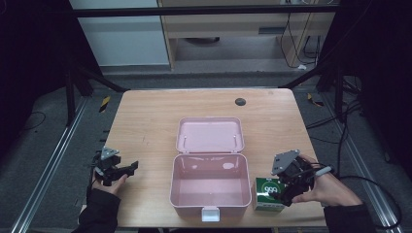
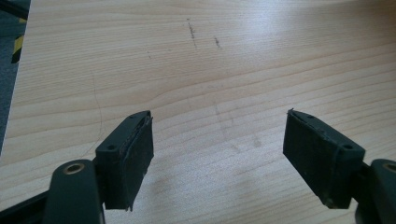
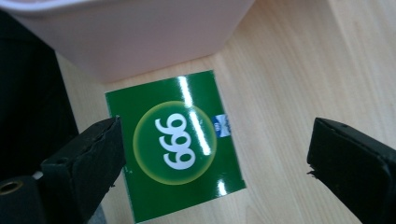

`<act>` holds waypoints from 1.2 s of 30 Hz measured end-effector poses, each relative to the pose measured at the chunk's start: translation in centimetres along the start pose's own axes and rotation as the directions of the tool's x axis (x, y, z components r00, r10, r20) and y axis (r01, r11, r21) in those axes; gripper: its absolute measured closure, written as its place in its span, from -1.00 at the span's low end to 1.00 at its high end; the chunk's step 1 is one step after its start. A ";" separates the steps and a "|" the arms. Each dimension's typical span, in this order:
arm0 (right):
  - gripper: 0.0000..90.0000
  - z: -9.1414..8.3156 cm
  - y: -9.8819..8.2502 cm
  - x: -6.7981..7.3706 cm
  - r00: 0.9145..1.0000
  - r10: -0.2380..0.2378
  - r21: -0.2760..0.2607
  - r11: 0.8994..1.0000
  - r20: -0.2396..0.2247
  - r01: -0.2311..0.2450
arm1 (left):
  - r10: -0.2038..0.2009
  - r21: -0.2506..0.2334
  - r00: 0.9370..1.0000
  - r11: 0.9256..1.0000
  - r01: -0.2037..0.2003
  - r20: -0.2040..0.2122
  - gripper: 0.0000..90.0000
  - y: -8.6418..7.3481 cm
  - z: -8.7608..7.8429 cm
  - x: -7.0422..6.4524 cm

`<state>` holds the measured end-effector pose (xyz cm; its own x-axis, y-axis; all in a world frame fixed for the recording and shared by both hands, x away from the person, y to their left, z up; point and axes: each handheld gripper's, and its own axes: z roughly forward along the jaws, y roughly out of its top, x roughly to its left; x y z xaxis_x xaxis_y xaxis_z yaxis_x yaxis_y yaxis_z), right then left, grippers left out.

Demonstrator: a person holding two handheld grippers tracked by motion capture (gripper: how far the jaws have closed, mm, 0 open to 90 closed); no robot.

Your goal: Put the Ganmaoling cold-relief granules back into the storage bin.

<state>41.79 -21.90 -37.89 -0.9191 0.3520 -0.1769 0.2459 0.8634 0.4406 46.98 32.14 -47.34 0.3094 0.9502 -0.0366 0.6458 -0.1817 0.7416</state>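
Pink case [image 1: 210,187] crowds green box's [image 1: 267,193] left side.

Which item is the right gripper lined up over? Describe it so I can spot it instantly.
Find the open pink box in the middle of the wooden table. Just beside its near right corner stands a small green carton, under the open right gripper. A white 999 in a yellow-green circle marks its top.

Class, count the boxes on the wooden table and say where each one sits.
2. The open pink box sits mid-table near the front edge; the small green box stands right beside it. None seem hidden.
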 end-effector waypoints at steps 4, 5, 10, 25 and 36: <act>-0.90 0.5 0.1 0.3 0.999 -0.023 0.024 0.999 -0.027 0.024 | 0.000 0.000 1.000 1.000 0.000 0.000 -0.48 0.0 0.0 0.0; -0.90 0.7 0.1 0.4 0.999 -0.027 0.026 0.999 -0.031 0.028 | 0.000 0.000 1.000 1.000 0.000 0.000 -0.48 0.0 0.0 0.0; -0.92 1.1 0.0 0.4 0.998 -0.035 0.036 0.999 -0.053 0.037 | 0.003 0.002 1.000 1.000 -0.003 0.000 -0.48 0.0 0.0 0.0; -0.94 2.8 -0.3 0.9 0.993 -0.065 0.097 0.993 -0.101 0.075 | 0.004 0.001 1.000 1.000 -0.004 0.001 -0.47 0.0 0.0 0.0; -0.94 4.1 -0.5 1.0 0.990 -0.079 0.128 0.987 -0.116 0.094 | 0.005 0.002 1.000 1.000 -0.005 -0.001 -0.47 0.0 0.0 0.0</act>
<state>41.96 -20.52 -41.92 -0.9652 0.2382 -0.1079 0.1958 0.9319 0.3053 47.00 32.14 -47.37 0.3118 0.9496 -0.0321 0.6453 -0.1868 0.7408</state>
